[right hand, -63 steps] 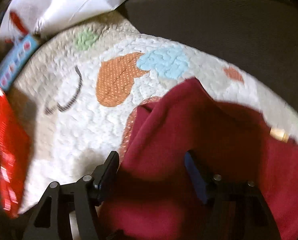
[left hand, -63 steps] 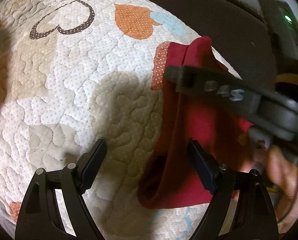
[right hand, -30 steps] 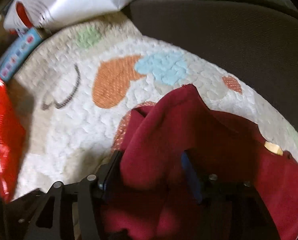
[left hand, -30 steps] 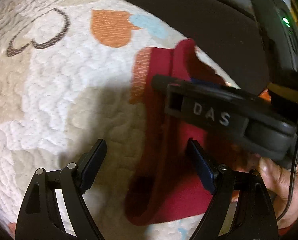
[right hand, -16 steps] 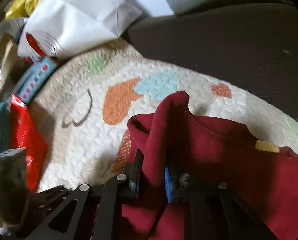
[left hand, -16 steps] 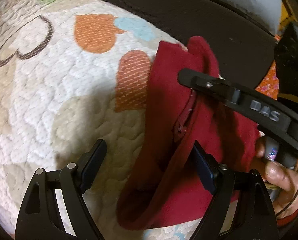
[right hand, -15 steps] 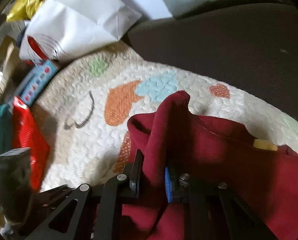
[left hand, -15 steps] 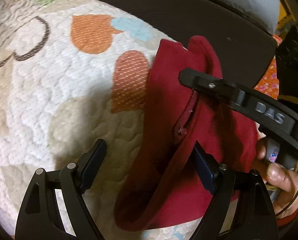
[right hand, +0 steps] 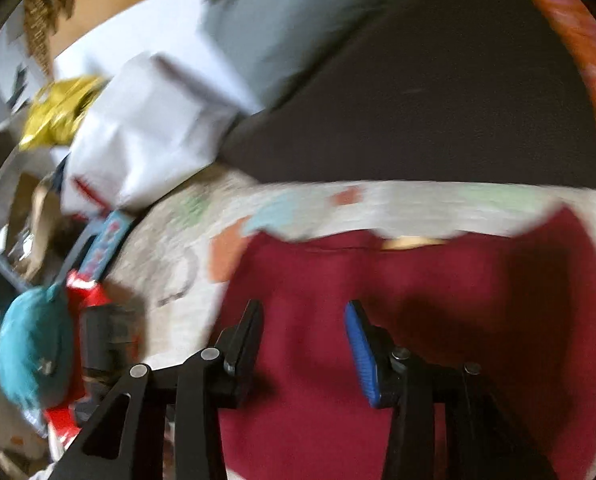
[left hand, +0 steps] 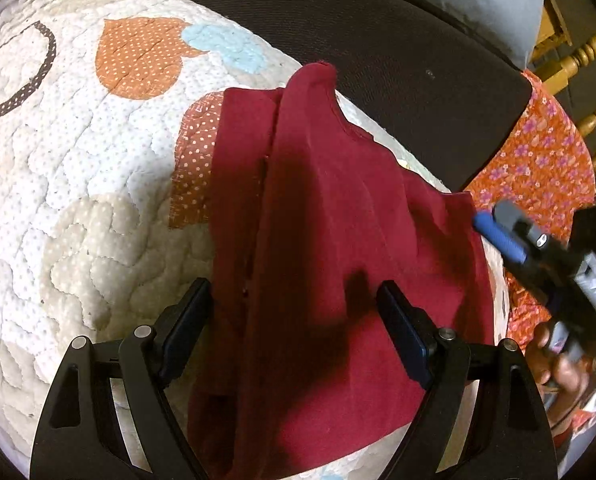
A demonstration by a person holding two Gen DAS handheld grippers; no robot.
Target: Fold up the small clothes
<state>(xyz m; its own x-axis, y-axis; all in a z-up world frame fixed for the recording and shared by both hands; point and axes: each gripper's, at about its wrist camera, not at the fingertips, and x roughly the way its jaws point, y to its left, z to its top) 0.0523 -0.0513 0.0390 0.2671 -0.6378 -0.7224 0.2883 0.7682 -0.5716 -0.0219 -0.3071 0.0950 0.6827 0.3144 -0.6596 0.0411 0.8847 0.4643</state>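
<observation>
A small dark red garment [left hand: 330, 248] lies on a white quilted mat with coloured hearts [left hand: 78, 168], one side folded over itself along a lengthwise crease. My left gripper [left hand: 294, 320] is open and empty just above the garment's near end. My right gripper [right hand: 304, 336] is open and empty over the garment [right hand: 418, 300]; that view is blurred. In the left wrist view the right gripper [left hand: 538, 248] sits off the garment's right edge, held by a hand.
A dark seat cushion [left hand: 378, 40] borders the mat at the back. An orange flowered cloth [left hand: 538, 168] lies to the right. White bags [right hand: 146, 128], a red packet [right hand: 86, 300] and a teal item [right hand: 34, 340] crowd the mat's left side.
My right gripper was shut on the garment's edge, carried it across, let go and pulled back to the right. The garment now lies folded over. The left gripper stayed open.
</observation>
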